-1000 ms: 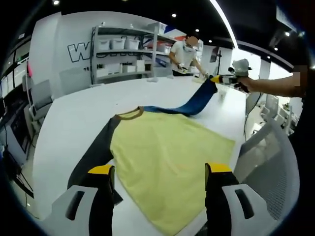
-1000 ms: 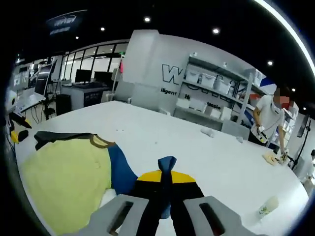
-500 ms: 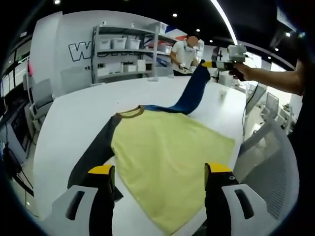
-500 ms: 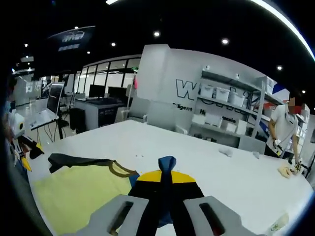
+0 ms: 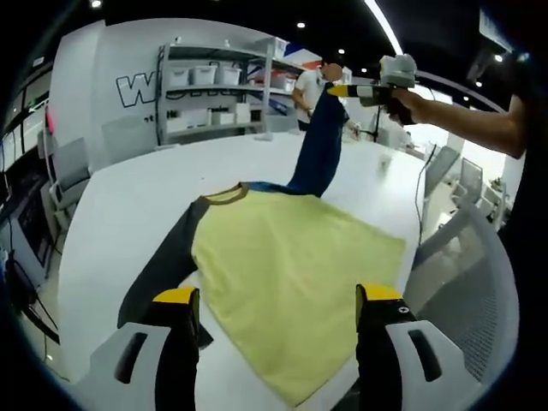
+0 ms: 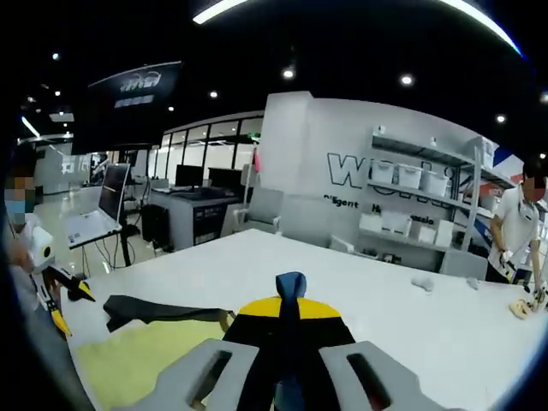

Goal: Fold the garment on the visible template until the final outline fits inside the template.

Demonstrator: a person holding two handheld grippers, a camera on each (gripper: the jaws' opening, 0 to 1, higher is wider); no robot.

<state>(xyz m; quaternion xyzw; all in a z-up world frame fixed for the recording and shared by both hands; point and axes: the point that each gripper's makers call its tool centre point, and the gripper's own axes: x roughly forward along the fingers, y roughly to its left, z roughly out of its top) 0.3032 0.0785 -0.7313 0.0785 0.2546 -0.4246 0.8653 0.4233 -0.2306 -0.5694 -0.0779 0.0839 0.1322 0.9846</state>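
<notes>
I am clamping my right tool [image 6: 289,318] on the cuff of the blue sleeve [image 5: 318,145] and holding it high above the desk [image 5: 128,205], so the sleeve is hanging down to the shirt [image 5: 291,274]. My left tool [image 5: 274,312] is hovering open and empty over the yellow body, which is lying flat with the dark sleeve [image 5: 163,265] stretched out beside it. This looks like the first sleeve fold; next I am needing to carry the cuff across the body and lay it flat. I am seeing no template outline.
</notes>
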